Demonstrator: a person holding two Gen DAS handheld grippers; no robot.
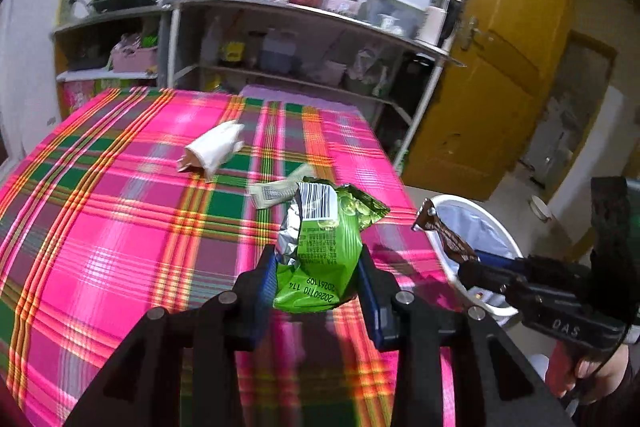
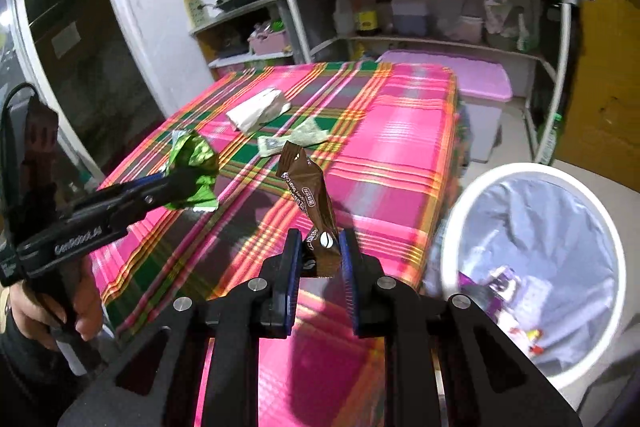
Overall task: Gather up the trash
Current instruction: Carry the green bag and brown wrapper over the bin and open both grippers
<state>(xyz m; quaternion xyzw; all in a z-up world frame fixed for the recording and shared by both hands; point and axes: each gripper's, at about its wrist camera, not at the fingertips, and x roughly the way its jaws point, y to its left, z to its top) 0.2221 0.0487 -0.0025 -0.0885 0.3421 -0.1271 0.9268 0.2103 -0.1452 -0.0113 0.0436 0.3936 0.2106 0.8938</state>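
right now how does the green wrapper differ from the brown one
The green snack wrapper is wide, crumpled, and torn open to show silver lining; the brown coffee sachet is narrow and mostly flat. The green one sits in the left tongs, the brown one in the right tongs, which are nearer the white bin. Both are gripped at one end, lifted off the plaid tablecloth.

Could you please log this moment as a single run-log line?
left tongs: crumpled green foil snack bag held | right tongs: brown coffee sachet held | white bin: beside table | white tissue: on tablecloth
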